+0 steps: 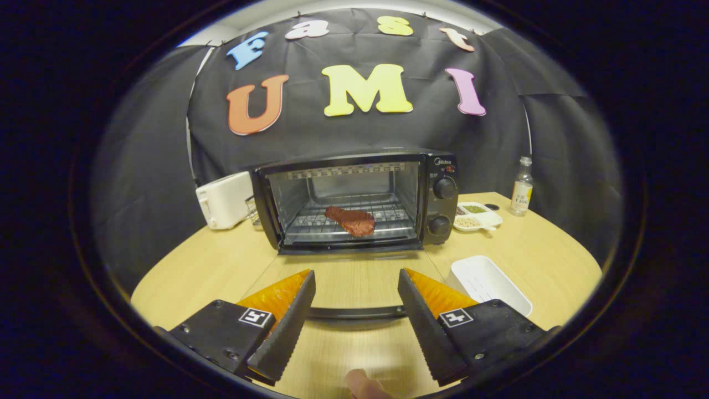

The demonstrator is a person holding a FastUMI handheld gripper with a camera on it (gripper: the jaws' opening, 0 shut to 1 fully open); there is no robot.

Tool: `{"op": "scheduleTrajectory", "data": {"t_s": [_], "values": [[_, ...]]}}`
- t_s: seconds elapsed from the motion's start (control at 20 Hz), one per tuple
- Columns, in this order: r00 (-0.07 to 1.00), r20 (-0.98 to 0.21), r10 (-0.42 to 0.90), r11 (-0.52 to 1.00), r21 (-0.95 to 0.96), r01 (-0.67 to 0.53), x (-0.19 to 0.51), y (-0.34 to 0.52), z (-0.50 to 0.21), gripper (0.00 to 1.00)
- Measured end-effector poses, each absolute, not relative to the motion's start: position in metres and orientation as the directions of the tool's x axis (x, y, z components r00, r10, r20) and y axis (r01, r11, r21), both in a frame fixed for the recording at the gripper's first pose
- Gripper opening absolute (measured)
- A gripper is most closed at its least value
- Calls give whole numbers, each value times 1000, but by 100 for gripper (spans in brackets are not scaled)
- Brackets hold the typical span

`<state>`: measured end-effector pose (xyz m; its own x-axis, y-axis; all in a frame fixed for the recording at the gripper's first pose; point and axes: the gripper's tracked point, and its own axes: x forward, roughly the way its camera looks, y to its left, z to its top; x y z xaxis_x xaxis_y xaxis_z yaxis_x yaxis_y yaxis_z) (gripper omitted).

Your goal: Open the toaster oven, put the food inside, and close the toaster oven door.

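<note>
Toaster oven door is down, its handle between the gripper fingers, which are spread and empty; meat sits on the oven's rack; open and load look done; only closing the door left.

One toaster oven, two knobs. One meat piece. One white toaster. One bottle. One divided dish. One white tray. One tongs, fingers apart, holding nothing.
</note>
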<state>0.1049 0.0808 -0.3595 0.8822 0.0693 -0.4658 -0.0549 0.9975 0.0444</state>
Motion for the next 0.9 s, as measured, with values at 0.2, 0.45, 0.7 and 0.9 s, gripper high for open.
{"op": "scheduleTrajectory", "data": {"t_s": [0.2,0.45,0.7,0.9], "values": [[842,-533,84,996,12,-91,80,90,-392,95],[772,-629,91,995,31,-93,71,99,-430,95],[774,-632,42,999,2,-52,83,89,-431,95],[803,-593,52,998,-6,-69,87,92,-413,95]]}}
